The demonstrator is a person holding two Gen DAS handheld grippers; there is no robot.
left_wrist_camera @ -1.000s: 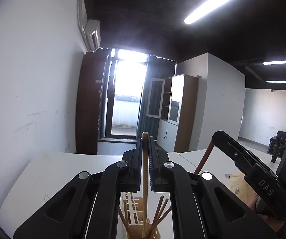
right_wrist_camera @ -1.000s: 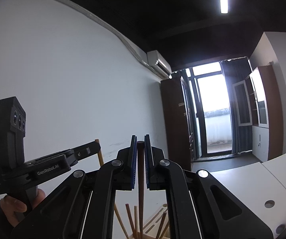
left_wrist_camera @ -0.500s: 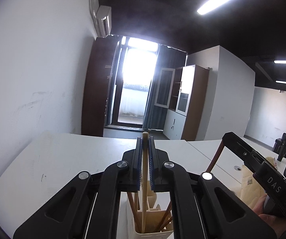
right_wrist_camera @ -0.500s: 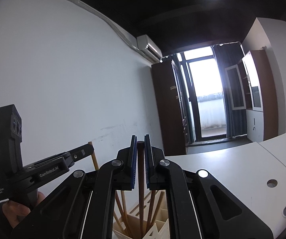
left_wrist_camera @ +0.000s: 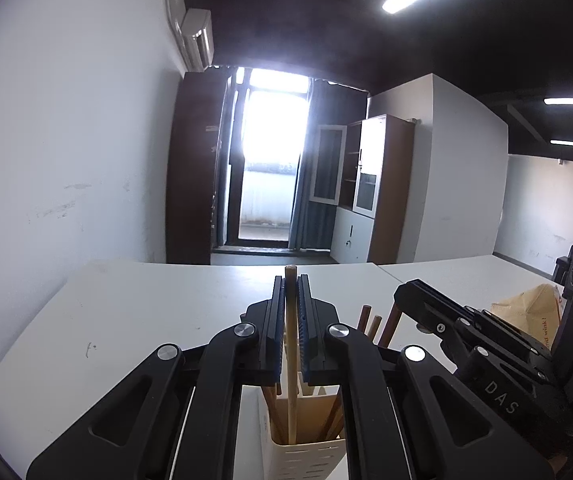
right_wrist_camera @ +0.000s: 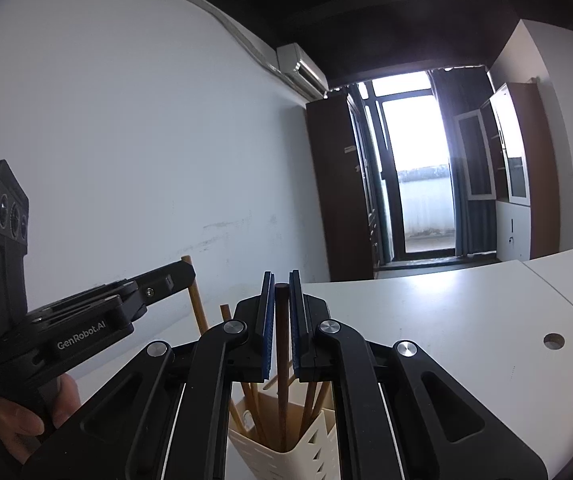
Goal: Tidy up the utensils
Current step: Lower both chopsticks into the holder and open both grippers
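Both tongs are clenched, each on one upright stick: the left tongs (left_wrist_camera: 290,322) grasp a pale wooden chopstick (left_wrist_camera: 291,360), and the right tongs (right_wrist_camera: 281,322) grasp a dark brown chopstick (right_wrist_camera: 282,360). Compared with a second ago, both have come lower, and the cream holder (left_wrist_camera: 306,454) on the white table (left_wrist_camera: 134,312) now shows more fully below them. The lower ends of both sticks now reach inside the holder, among the other chopsticks (right_wrist_camera: 254,408) that already stand there. I judge the placing is nearly finished; what remains is to loosen the grip so the sticks drop in. A brown paper bag (left_wrist_camera: 526,312) lies at the right, well apart from the holder.
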